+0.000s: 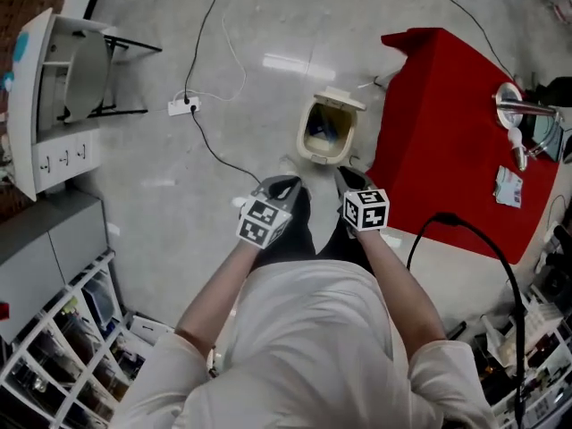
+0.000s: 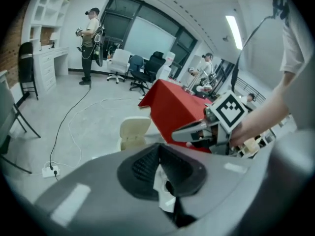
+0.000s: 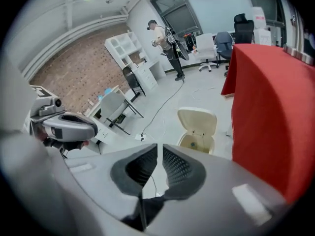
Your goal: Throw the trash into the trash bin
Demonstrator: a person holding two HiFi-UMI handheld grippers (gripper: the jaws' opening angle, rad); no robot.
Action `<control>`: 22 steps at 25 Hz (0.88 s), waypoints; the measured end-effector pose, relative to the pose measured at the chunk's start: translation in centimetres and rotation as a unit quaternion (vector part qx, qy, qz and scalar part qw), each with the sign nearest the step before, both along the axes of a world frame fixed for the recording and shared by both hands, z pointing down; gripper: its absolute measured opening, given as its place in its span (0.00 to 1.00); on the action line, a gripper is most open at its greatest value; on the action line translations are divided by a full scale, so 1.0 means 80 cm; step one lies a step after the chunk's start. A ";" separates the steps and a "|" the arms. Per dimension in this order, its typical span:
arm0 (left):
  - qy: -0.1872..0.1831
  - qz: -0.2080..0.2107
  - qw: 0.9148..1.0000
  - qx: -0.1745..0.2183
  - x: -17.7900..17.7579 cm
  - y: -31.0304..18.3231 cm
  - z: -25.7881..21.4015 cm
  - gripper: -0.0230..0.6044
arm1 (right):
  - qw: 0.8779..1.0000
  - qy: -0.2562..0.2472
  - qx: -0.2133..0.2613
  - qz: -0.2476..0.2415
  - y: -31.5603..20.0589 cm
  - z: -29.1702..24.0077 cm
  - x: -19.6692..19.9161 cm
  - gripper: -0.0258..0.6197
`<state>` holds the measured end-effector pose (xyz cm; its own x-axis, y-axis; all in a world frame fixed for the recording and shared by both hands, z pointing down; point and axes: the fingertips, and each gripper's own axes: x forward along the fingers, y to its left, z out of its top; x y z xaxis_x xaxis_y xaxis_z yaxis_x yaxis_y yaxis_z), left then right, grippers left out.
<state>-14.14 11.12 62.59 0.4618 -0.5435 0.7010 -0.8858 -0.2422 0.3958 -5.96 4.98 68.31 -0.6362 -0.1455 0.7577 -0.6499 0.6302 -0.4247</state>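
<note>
The cream trash bin (image 1: 326,130) stands on the floor with its lid up, just beyond both grippers; it also shows as the bin (image 2: 134,132) and the bin (image 3: 197,127). My left gripper (image 1: 281,188) is shut on a white scrap of paper (image 2: 165,186), which hangs between its pads below the tips of the gripper (image 2: 158,149). My right gripper (image 1: 350,179) is held beside it, and in its own view the gripper (image 3: 159,149) has its jaws together but for a thin slit, with nothing between them. Each gripper appears in the other's view: right gripper (image 2: 197,131), left gripper (image 3: 69,127).
A table under a red cloth (image 1: 447,132) stands right of the bin. A black cable runs over the floor to a power strip (image 1: 183,106). A white cabinet (image 1: 54,96) and shelves (image 1: 63,329) line the left. A person (image 2: 88,38) stands far off.
</note>
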 end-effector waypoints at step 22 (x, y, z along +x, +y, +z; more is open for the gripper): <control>0.024 0.033 0.997 0.065 0.013 -0.003 -0.158 0.04 | 0.991 -0.073 0.078 -0.083 0.020 -0.188 0.027 0.04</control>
